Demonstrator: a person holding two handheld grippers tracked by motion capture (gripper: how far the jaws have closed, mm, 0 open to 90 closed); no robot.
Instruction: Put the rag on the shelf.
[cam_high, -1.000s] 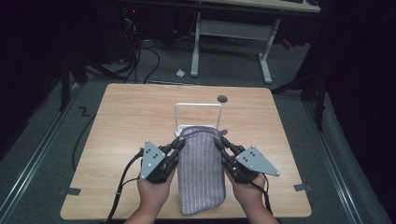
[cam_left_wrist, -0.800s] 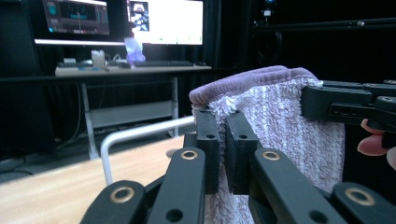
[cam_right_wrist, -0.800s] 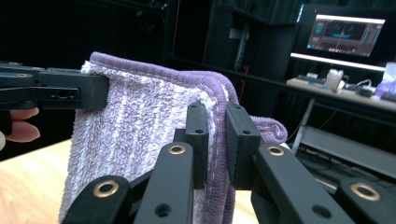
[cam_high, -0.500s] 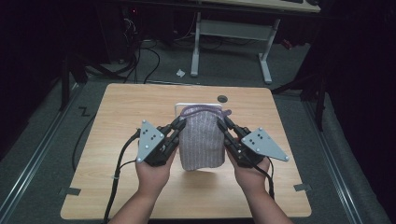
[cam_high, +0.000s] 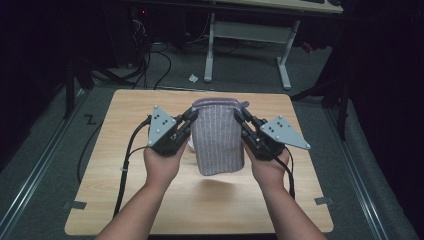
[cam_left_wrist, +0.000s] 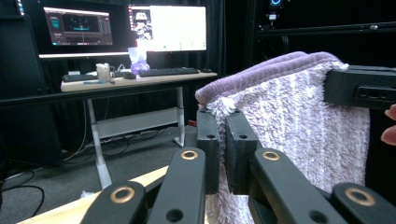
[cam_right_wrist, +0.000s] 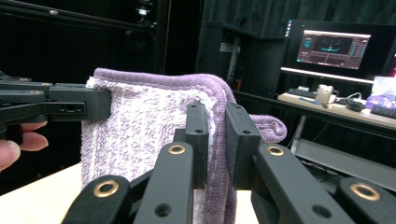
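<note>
A purple-and-white striped towel hangs in the air above the wooden table, doubled over at its top edge. My left gripper is shut on the towel's upper left corner, and my right gripper is shut on the upper right corner. In the left gripper view the jaws of my left gripper pinch the towel edge, with the other gripper at the far corner. In the right gripper view my right gripper clamps the towel hem, and the left gripper holds the opposite end.
Beyond the table stands a desk with white legs, and cables lie on the floor. A desk with monitors and a keyboard is in the room. Tape marks sit at the table's near corners.
The towel lay flat on the table with its top at a white rack. Both grippers have raised it and carried it forward, so it now hangs free and hides the rack.
</note>
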